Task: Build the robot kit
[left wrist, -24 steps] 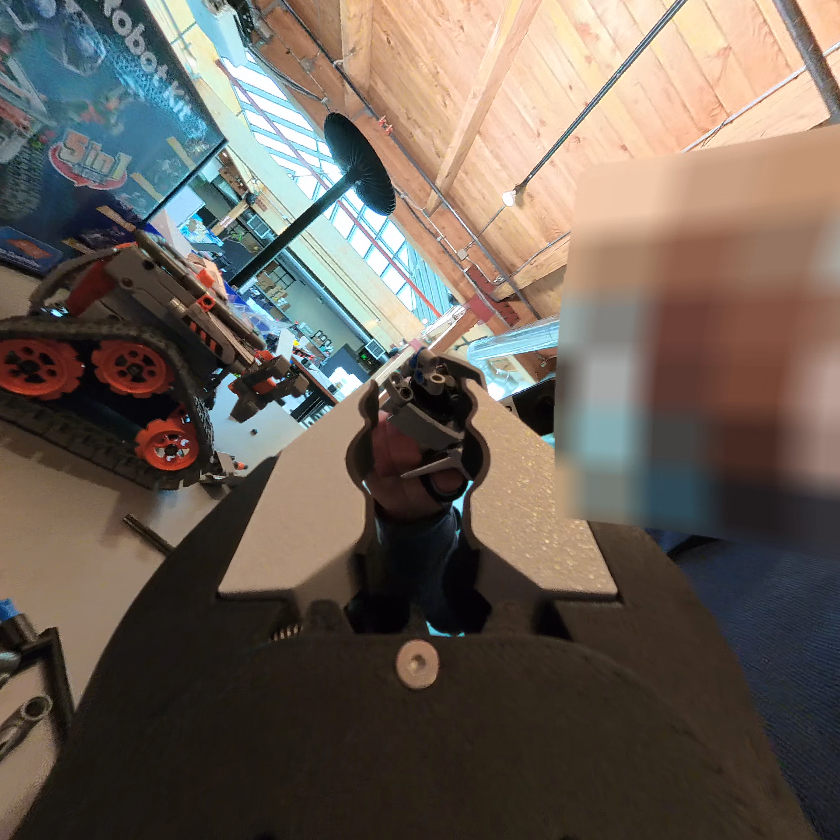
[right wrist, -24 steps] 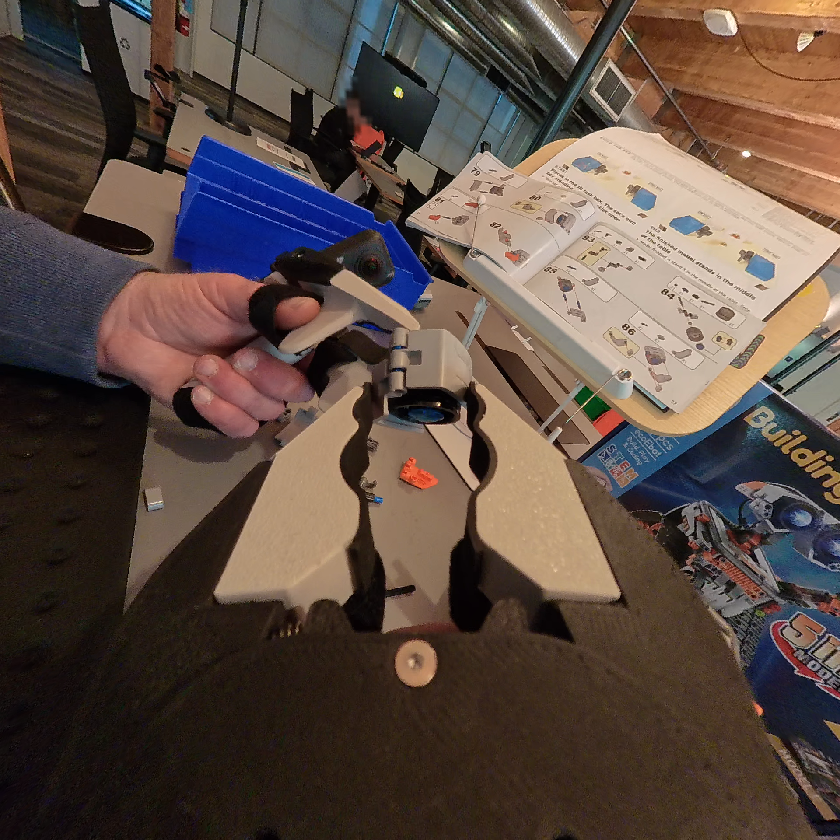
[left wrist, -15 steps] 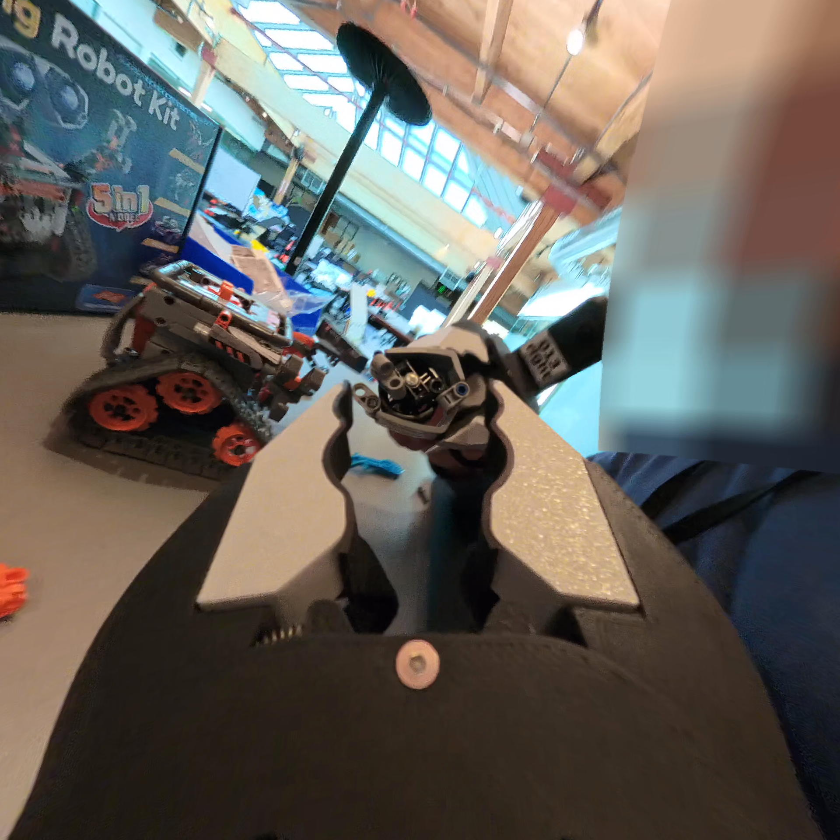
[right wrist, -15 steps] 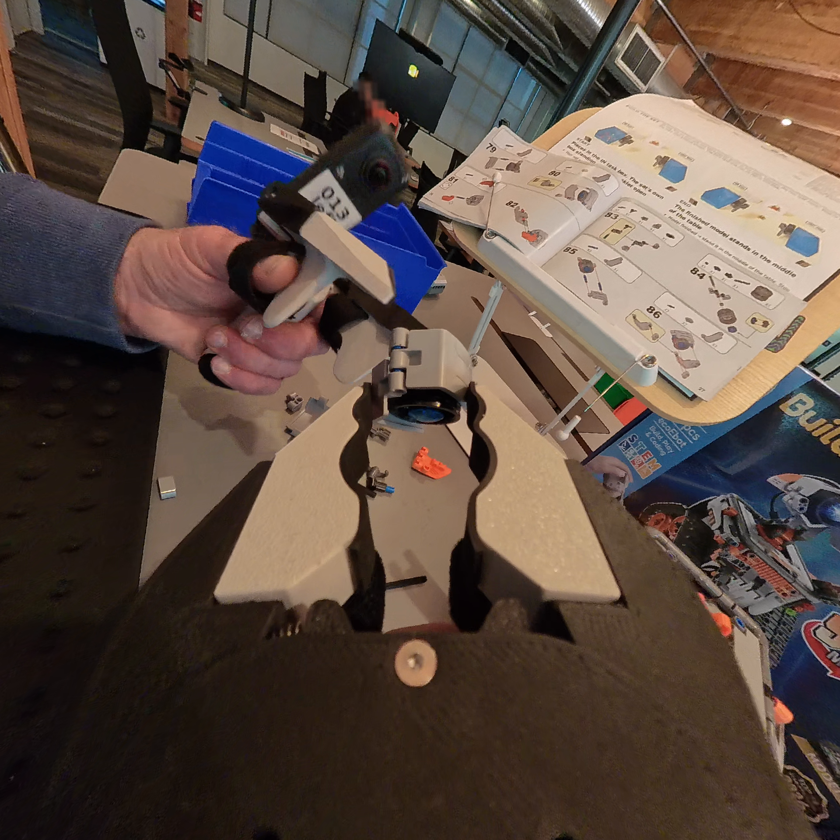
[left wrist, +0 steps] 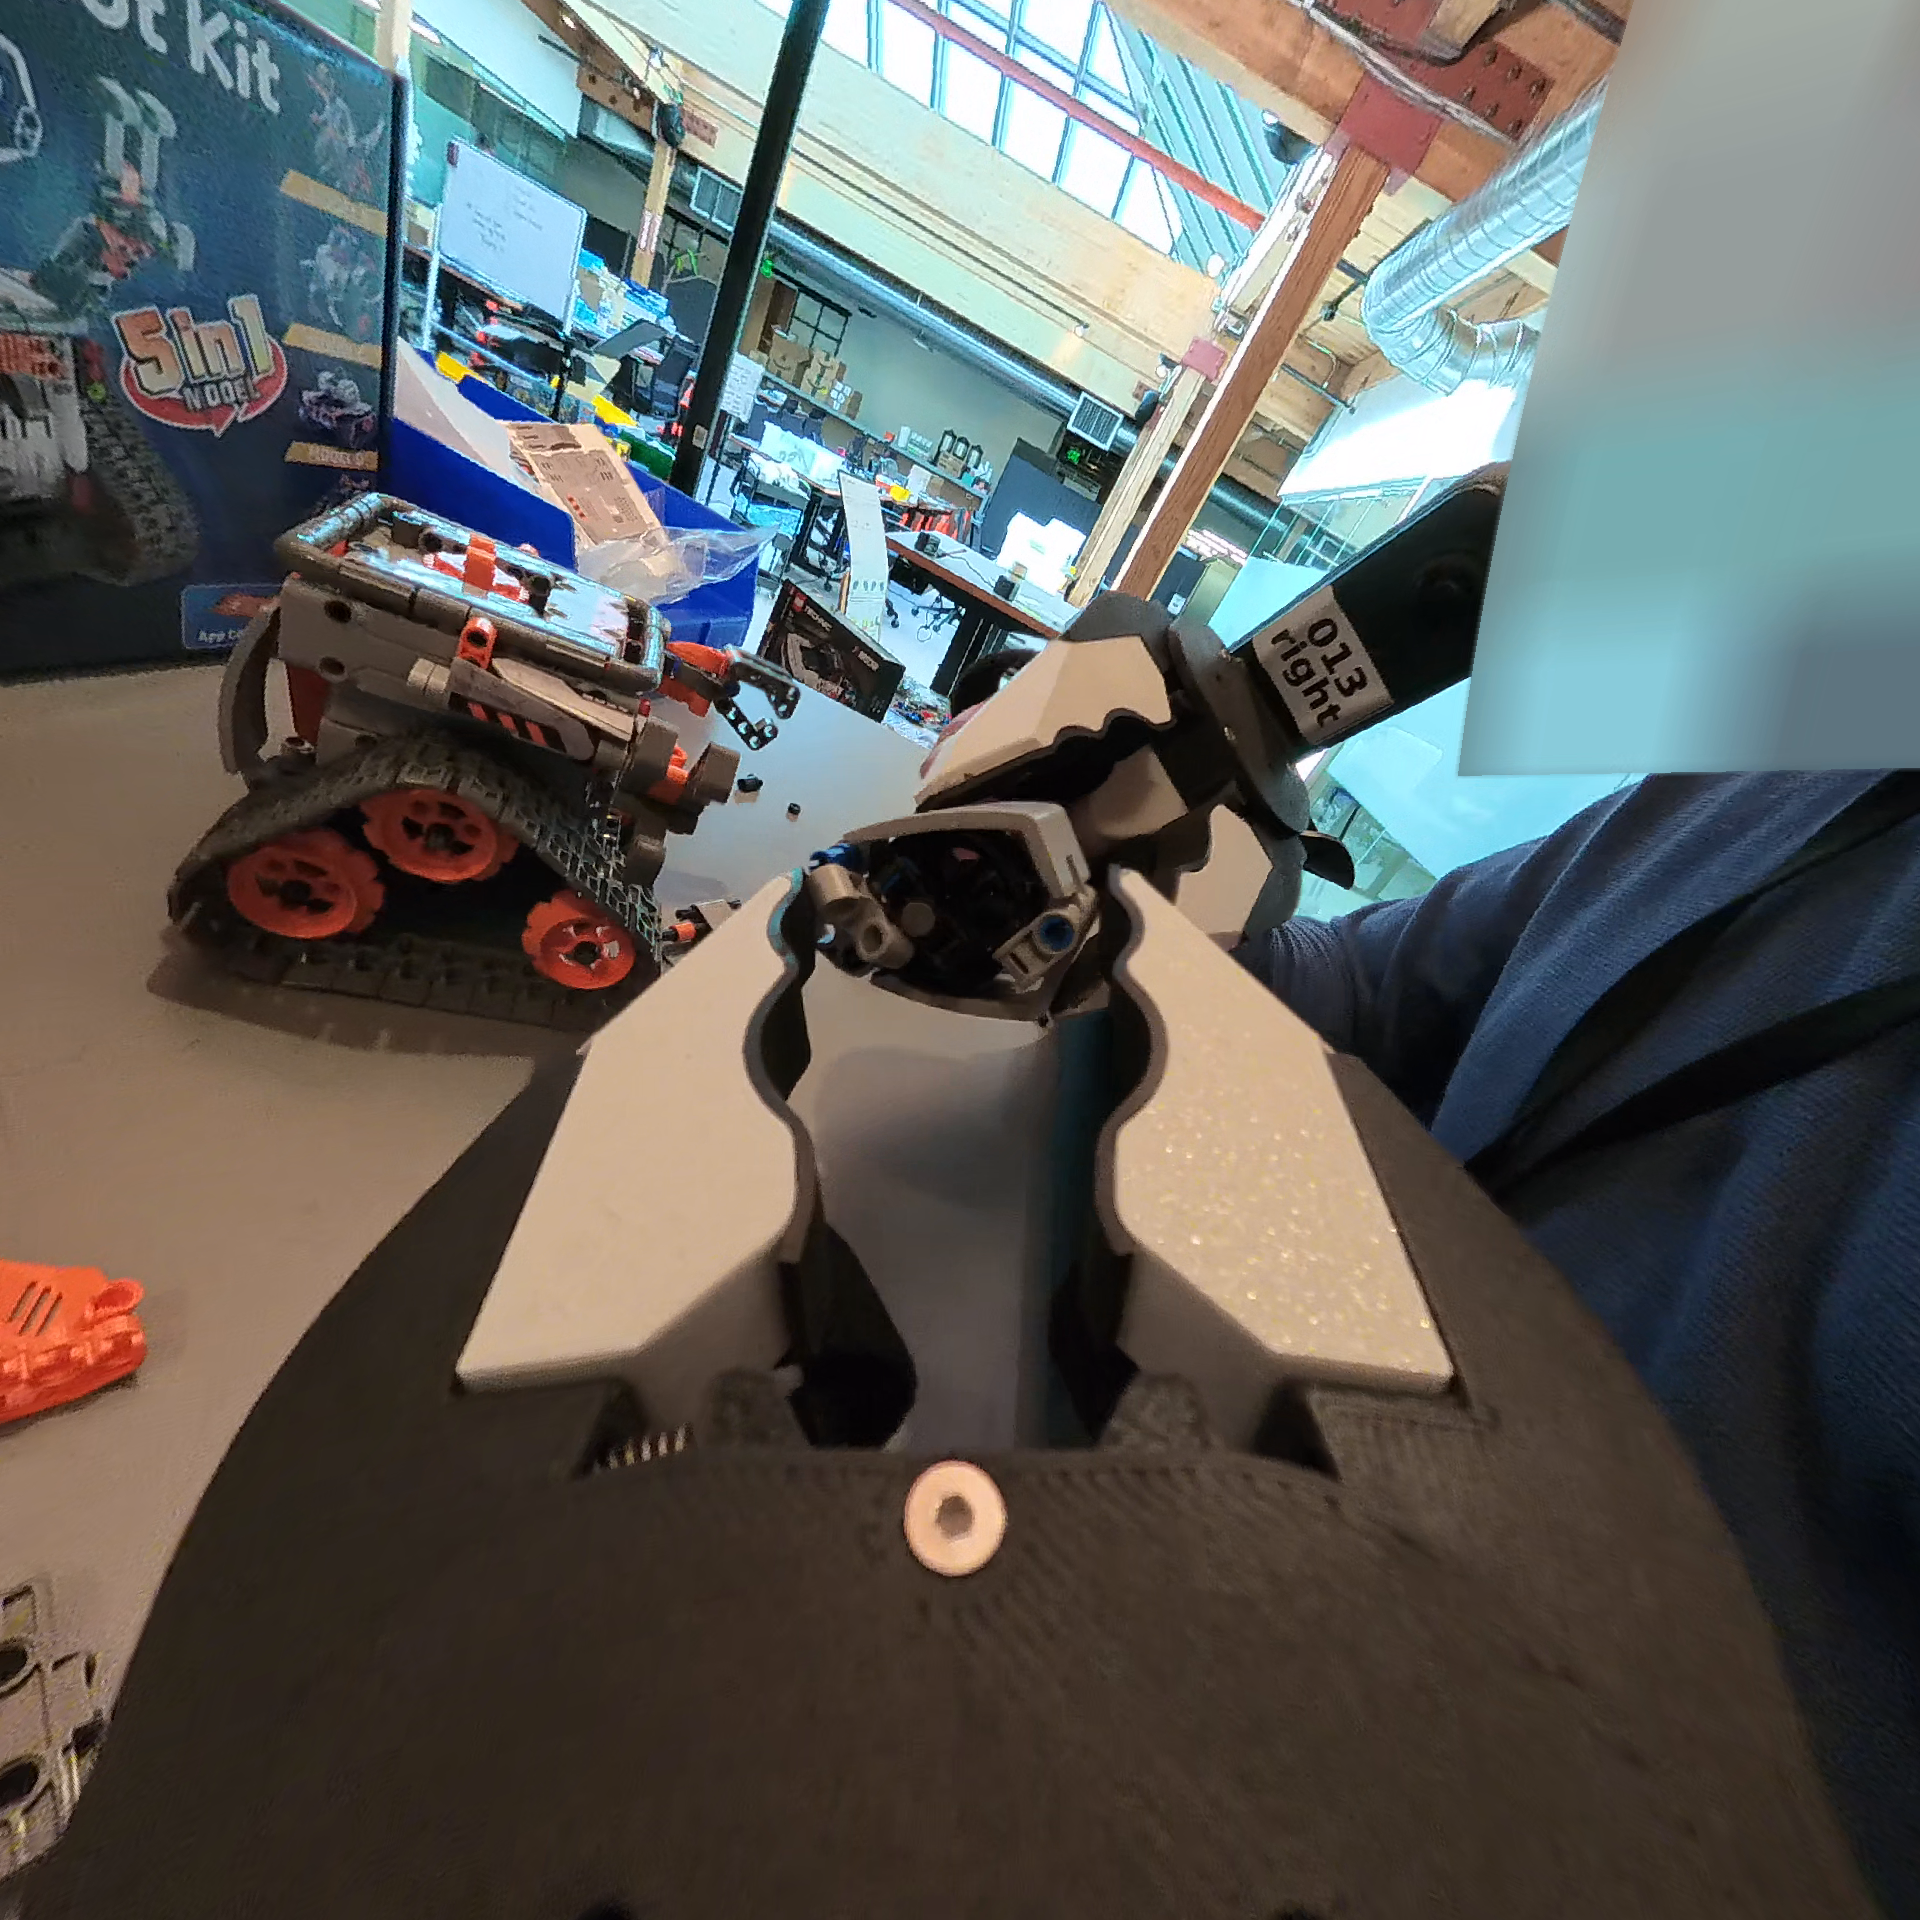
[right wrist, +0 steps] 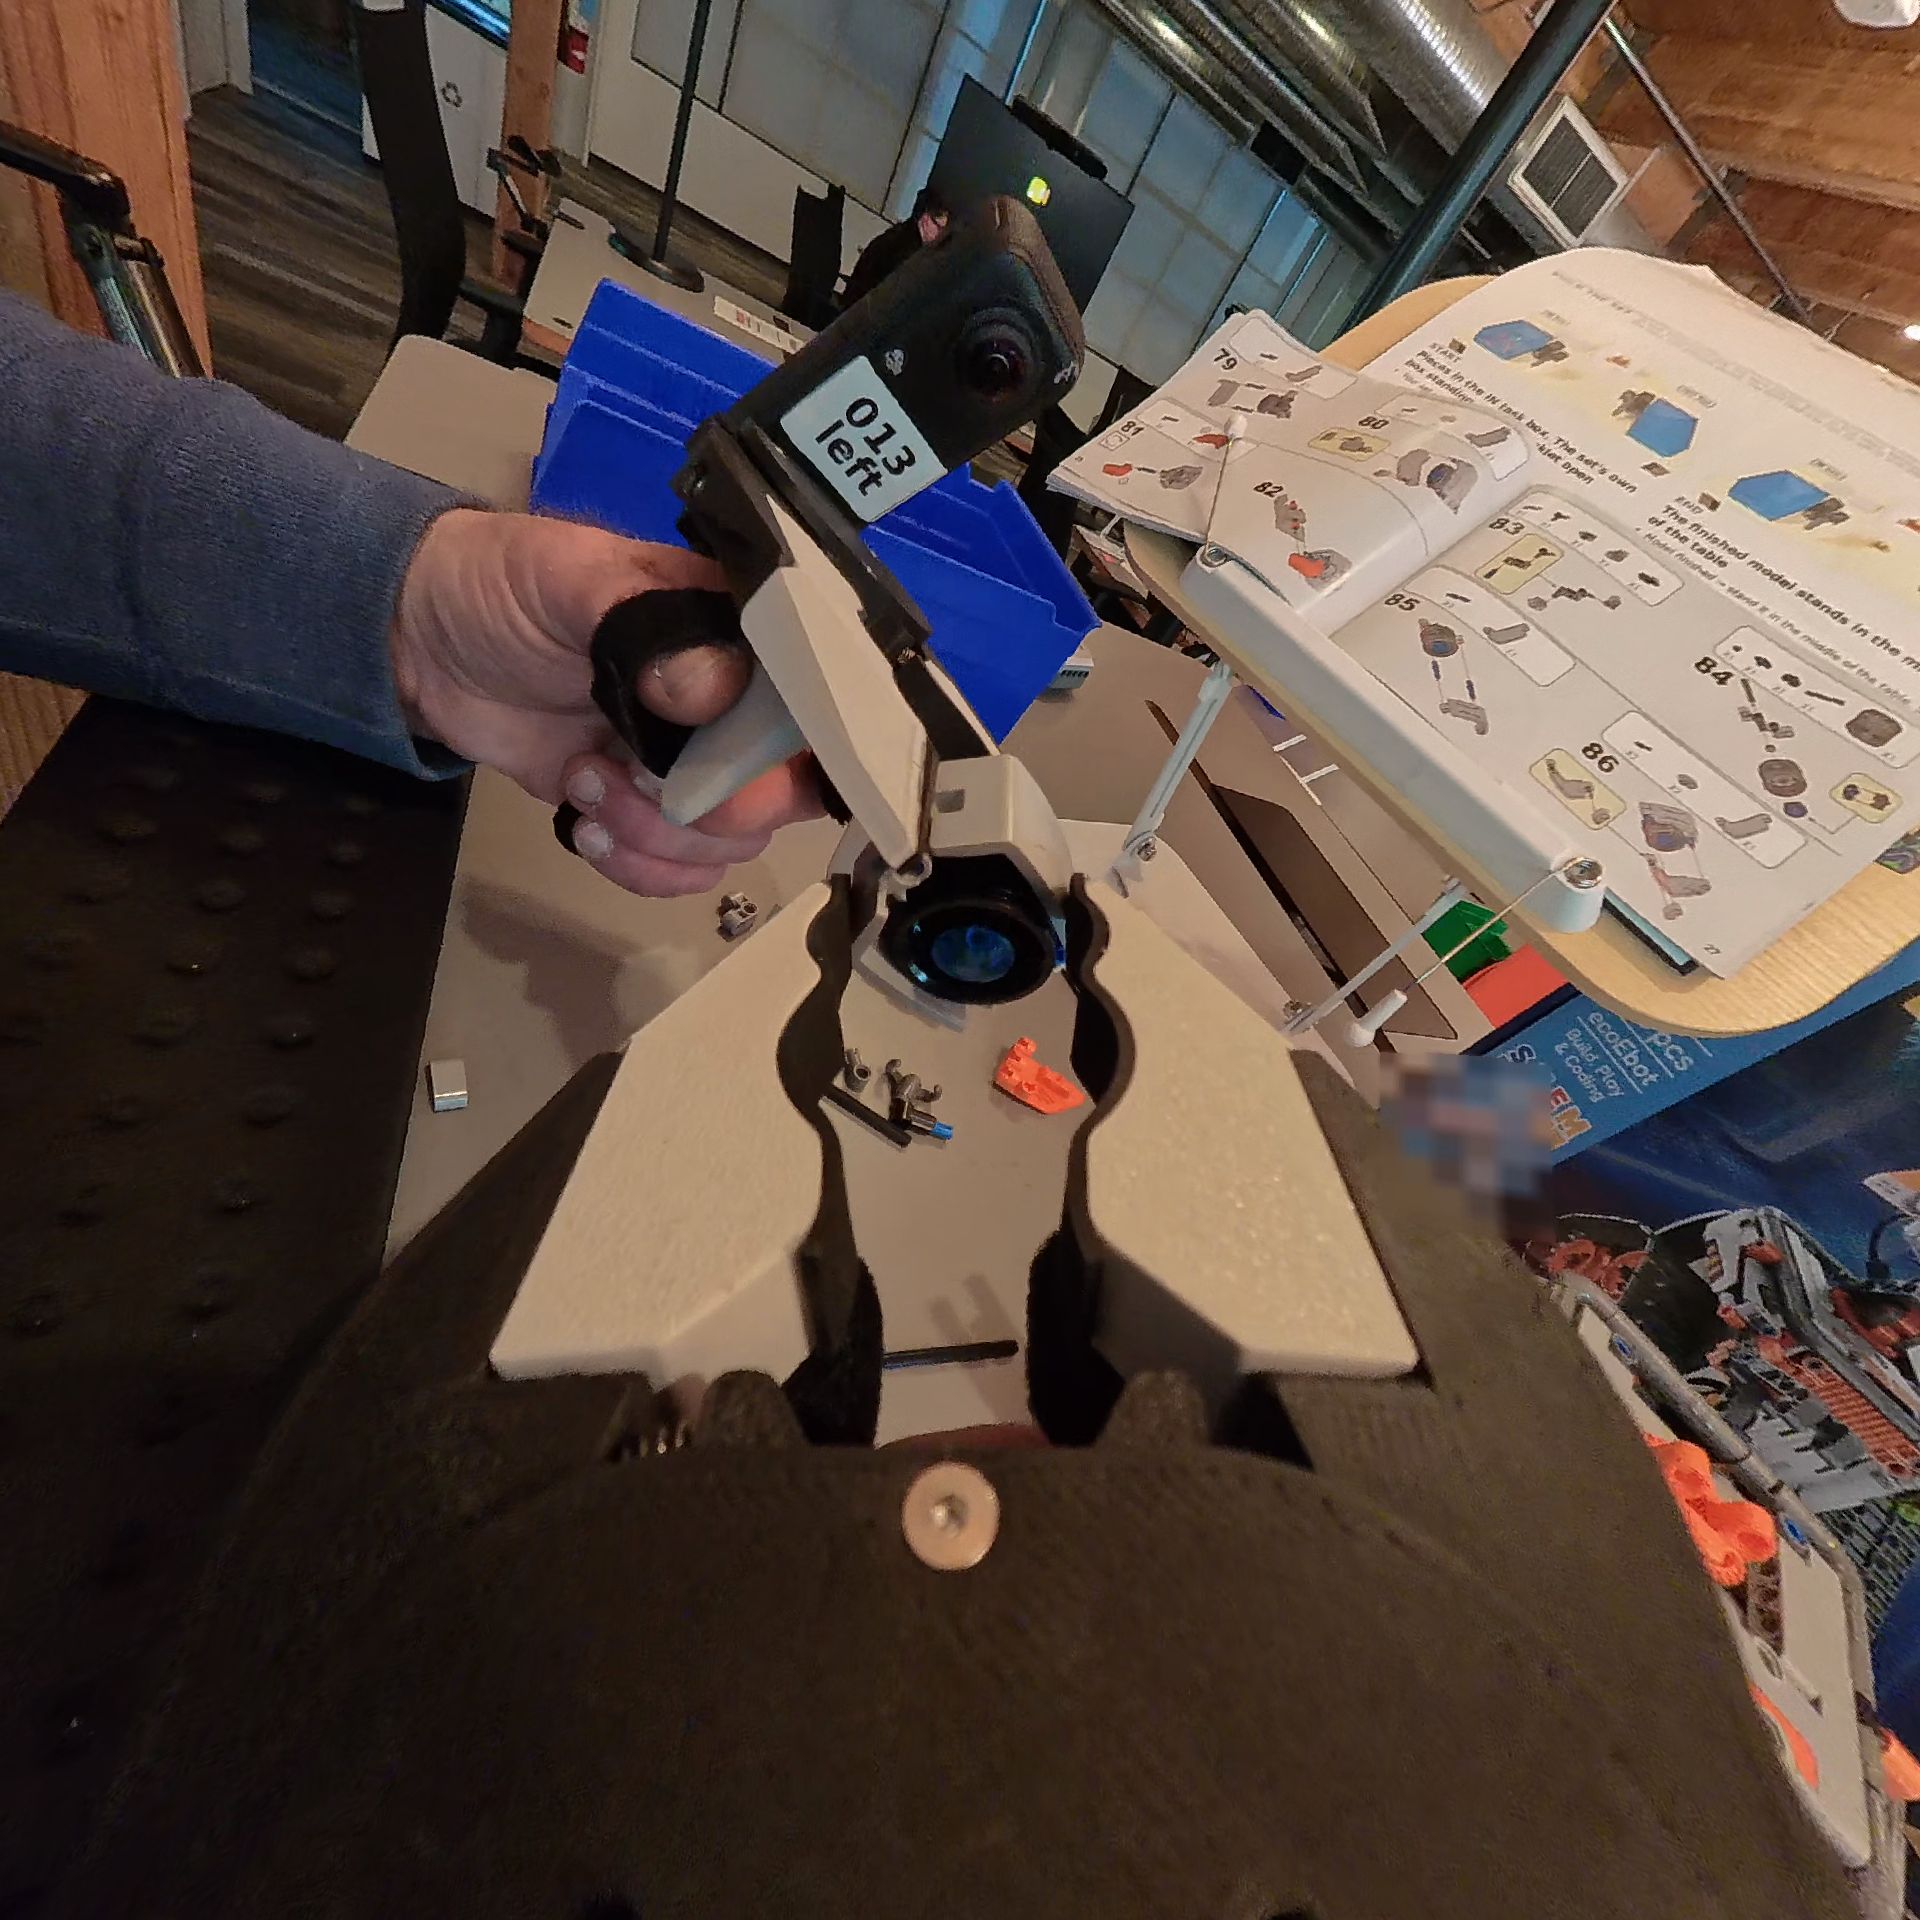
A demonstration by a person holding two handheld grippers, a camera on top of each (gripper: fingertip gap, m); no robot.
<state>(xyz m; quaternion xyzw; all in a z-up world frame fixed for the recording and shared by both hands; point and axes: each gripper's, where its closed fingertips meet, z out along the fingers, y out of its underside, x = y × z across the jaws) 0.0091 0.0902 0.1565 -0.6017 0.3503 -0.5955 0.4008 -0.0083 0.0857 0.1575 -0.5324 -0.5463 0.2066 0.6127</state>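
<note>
Both tools apparently grip grey assembly (left wrist: 951,914).

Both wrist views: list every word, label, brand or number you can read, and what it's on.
I don't copy writing; these things bear it:
White sticker on a black camera arm, left wrist view.
Pale sticker on a black camera, right wrist view.
Blue kit box: large print.
Open instruction booklet: numbers, captions.
Whiteboard: too small.
</note>
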